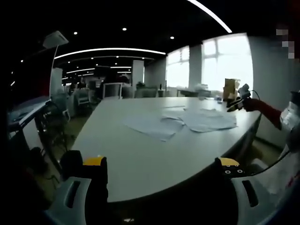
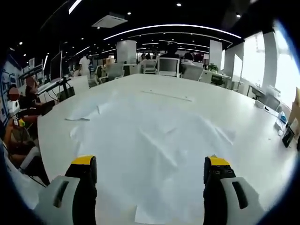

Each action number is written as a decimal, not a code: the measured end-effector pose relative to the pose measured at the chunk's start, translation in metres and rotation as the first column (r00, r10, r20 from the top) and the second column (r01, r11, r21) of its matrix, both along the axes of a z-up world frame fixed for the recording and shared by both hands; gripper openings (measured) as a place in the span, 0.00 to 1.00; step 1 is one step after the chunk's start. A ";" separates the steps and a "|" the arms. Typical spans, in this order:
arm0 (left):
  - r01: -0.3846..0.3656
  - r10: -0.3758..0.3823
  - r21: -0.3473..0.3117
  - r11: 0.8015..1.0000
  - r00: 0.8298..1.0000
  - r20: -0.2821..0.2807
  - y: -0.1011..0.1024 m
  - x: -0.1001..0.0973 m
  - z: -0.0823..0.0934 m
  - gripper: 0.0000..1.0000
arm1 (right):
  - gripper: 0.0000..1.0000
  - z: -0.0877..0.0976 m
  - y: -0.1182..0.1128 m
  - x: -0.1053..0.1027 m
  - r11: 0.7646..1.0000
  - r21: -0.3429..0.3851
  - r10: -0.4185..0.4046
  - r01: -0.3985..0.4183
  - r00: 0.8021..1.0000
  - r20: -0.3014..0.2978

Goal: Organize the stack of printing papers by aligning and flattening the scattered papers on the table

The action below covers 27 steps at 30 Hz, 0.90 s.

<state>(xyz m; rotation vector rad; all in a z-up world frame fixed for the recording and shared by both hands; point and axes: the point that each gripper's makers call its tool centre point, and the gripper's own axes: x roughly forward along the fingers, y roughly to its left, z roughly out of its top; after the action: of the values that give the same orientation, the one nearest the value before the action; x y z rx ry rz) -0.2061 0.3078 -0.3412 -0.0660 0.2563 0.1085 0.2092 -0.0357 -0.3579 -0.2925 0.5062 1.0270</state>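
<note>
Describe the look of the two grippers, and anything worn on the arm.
Left gripper and right gripper match: pale grey moulded bodies with slots, black jaws capped in yellow. In the left gripper view, the other gripper is carried on a red sleeve.

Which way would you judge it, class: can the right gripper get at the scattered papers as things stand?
Probably yes. The right gripper is open, its fingers spread just above the scattered papers on the table. Nothing lies between them.
</note>
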 end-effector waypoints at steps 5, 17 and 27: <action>0.000 0.000 0.001 1.000 1.000 0.001 0.000 0.000 0.001 0.97 | 0.90 0.000 0.000 0.002 1.000 -0.001 -0.001 0.001 1.000 0.000; 0.001 -0.001 0.001 1.000 1.000 -0.001 0.000 0.001 0.000 0.97 | 0.90 -0.004 0.000 0.004 1.000 -0.005 -0.006 0.006 1.000 -0.005; 0.000 0.000 0.000 1.000 1.000 -0.002 0.001 0.000 0.000 0.97 | 0.90 -0.006 0.001 0.007 1.000 -0.006 -0.011 0.011 1.000 -0.009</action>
<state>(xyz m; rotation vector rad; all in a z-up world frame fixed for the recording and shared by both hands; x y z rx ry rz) -0.2059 0.3083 -0.3417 -0.0662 0.2581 0.1090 0.2165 -0.0348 -0.3642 -0.2904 0.5184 1.0165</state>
